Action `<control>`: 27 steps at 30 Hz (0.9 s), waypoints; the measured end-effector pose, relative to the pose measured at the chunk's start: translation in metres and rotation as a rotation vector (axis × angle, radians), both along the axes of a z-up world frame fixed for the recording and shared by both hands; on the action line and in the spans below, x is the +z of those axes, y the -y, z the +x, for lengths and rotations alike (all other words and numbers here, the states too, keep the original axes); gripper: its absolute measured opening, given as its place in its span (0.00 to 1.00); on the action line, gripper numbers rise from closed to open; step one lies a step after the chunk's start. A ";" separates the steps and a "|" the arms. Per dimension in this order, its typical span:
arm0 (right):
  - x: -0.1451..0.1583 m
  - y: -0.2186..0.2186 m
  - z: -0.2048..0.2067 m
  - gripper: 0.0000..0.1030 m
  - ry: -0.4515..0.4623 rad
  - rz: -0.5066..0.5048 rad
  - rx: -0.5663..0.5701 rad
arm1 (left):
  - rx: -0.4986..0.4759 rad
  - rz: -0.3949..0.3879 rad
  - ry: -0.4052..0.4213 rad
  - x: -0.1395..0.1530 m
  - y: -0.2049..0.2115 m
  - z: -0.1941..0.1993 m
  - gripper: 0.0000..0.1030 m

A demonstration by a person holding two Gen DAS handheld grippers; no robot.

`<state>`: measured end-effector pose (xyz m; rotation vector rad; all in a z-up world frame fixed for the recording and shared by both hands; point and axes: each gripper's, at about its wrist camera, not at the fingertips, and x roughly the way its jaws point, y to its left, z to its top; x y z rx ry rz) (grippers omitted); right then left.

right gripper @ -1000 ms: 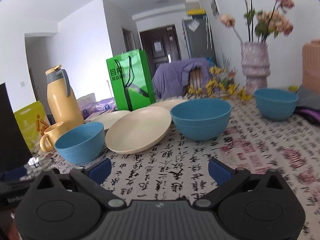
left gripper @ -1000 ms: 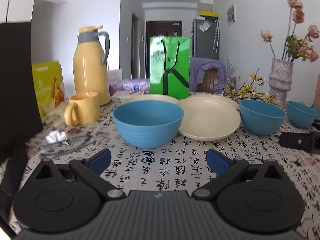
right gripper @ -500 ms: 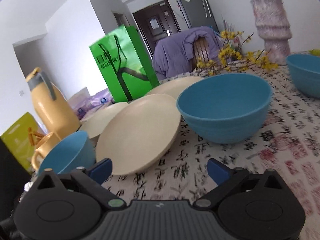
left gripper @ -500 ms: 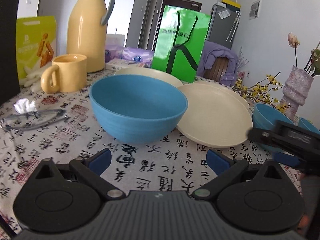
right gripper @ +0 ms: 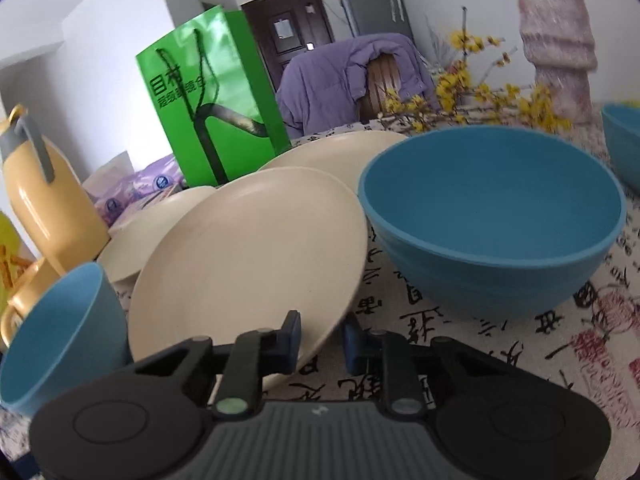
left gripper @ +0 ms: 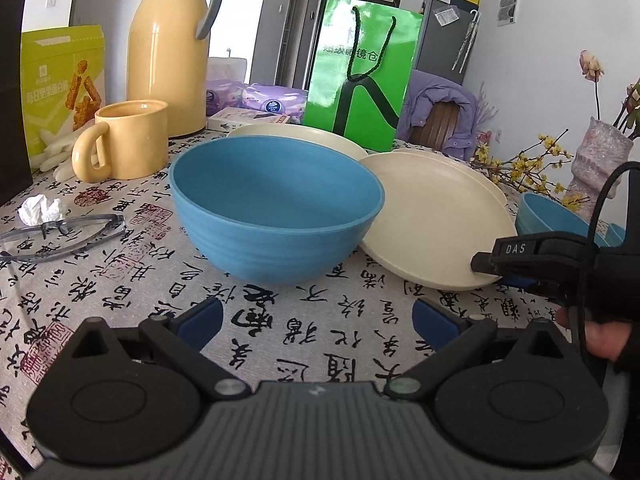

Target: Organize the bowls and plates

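Since half a second ago my right gripper (right gripper: pixel 320 342) has closed on the near rim of the cream plate (right gripper: pixel 256 252), tilted upward beside the blue bowl (left gripper: pixel 276 208); my left gripper (left gripper: pixel 316 322) stays wide open, empty.

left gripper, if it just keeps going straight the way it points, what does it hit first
Most likely the blue bowl: it sits dead ahead of the open left gripper, with only bare tablecloth between. Depth is uncertain through the fisheye.
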<state>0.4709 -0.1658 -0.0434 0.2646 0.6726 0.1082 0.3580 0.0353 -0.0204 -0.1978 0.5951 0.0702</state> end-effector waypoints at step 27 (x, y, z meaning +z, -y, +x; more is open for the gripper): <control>0.014 0.067 -0.152 0.20 -0.047 -0.001 0.235 | -0.134 0.064 -0.055 -0.005 0.046 -0.038 0.19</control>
